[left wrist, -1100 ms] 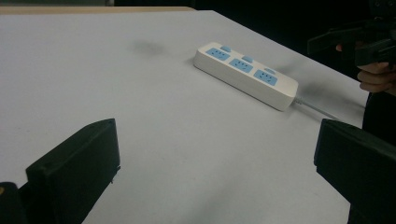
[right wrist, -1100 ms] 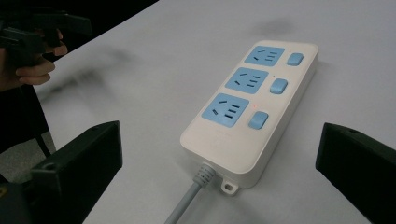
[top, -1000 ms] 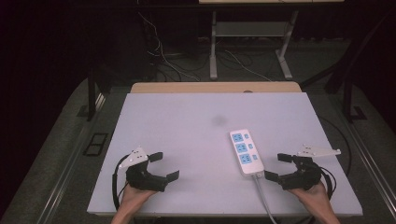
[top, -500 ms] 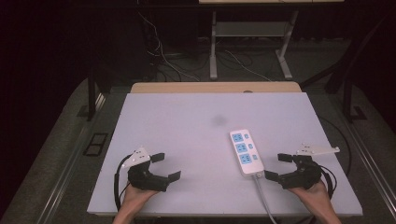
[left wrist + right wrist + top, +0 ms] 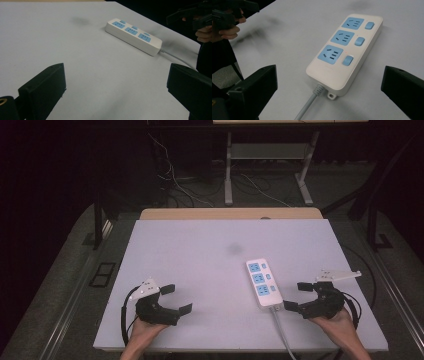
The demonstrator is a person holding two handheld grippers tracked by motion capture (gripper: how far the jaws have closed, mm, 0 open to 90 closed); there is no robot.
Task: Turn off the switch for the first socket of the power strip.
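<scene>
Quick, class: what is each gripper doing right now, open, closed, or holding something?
Left gripper: open, holding nothing, over the bare table.
Right gripper: open, holding nothing, beside the power strip.

Pale grey table, wooden strip along its far edge. Lying flat on it, just left of the right gripper: white power strip, three blue sockets, grey cable trailing off the near edge.
</scene>
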